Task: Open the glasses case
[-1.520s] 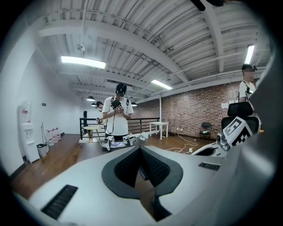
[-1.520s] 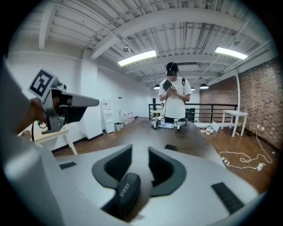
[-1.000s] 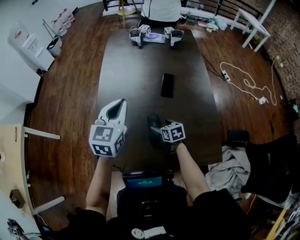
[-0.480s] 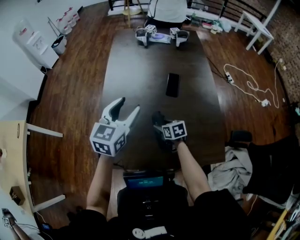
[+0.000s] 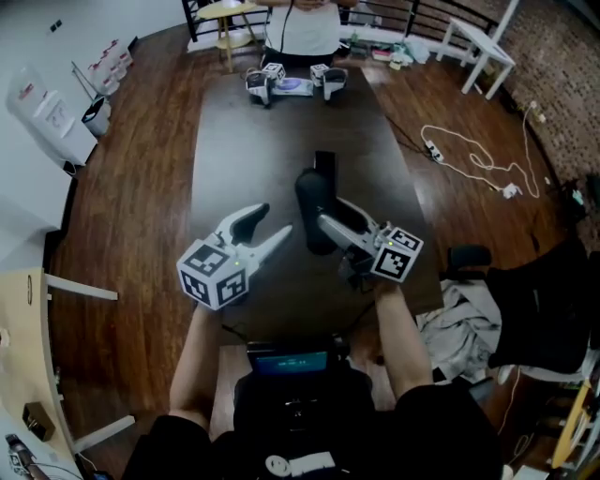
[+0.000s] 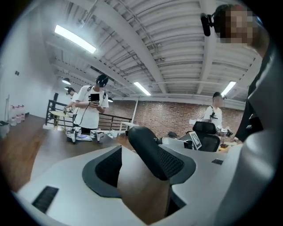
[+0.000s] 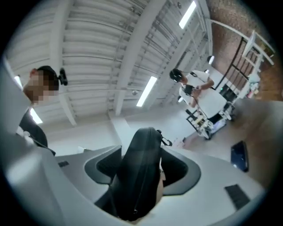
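Note:
The black zippered glasses case (image 5: 311, 192) is up off the dark table (image 5: 234, 150), standing tilted in my right gripper (image 5: 324, 225). In the right gripper view the case (image 7: 137, 176) fills the gap, and the jaws, which have just been closing, press on it from both sides. My left gripper (image 5: 267, 225) is to the case's left; its white jaws have just been opening and are spread. In the left gripper view the case (image 6: 150, 150) rises just beyond the fingertips, by the right-hand pad (image 6: 179, 164), with no grip on it.
A flat black slab (image 5: 324, 161) lies mid-table behind the case. Two more grippers (image 5: 291, 82) rest at the far end, where a person (image 5: 300, 23) stands. A cable (image 5: 469, 155) runs over the floor at the right; a chair with cloth (image 5: 464, 323) is close by.
My right gripper has risen well above the table with the case and tipped upward. The left jaws went from shut to spread, and that gripper swung right toward the case.

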`<state>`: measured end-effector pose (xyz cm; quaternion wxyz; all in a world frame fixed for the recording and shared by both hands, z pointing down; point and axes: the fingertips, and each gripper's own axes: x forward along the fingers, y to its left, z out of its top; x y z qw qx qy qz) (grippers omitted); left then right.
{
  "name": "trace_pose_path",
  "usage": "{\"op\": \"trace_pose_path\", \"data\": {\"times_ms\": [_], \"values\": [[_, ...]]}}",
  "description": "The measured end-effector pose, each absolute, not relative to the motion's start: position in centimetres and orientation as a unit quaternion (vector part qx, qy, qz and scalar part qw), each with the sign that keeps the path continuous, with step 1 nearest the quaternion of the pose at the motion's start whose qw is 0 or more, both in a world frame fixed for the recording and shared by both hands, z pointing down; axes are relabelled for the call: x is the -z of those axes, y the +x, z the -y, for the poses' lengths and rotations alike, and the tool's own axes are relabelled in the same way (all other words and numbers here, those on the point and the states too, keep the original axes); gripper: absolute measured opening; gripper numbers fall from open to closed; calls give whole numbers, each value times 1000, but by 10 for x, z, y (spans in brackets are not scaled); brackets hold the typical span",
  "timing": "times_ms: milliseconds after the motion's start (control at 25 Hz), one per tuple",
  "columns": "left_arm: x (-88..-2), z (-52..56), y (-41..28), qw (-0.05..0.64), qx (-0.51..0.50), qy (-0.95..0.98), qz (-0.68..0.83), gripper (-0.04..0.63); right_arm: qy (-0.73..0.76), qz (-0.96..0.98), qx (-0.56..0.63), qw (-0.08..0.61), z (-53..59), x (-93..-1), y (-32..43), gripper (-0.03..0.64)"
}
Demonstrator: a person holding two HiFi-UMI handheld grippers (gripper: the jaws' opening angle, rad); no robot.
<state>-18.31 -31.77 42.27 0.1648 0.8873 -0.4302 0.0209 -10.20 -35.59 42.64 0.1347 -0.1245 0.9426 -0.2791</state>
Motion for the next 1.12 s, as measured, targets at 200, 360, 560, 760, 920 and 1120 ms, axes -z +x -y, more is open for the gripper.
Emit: {"op": "trace_pose_path", "data": {"times_ms": [200, 360, 560, 760, 920, 1120], "values": [[-394, 301, -162, 189, 58, 918, 344, 275, -38, -957, 238, 161, 309, -402, -111, 295], [-386, 288, -150, 188, 69, 932, 303, 291, -9, -955, 225, 193, 285, -392, -106, 291], [-368, 266, -143, 205, 115, 942, 239, 298, 41, -950, 222, 215, 261, -387, -109, 289], [-354, 254, -137, 186, 116, 953, 211, 296, 61, -956, 205, 200, 242, -383, -120, 287], [-351, 255, -138, 192, 112, 951, 216, 265, 28, -967, 175, 185, 242, -388, -120, 290], [-337, 278, -182, 195, 152, 922, 299, 262, -117, -989, 57, 68, 255, -407, -103, 268]]}}
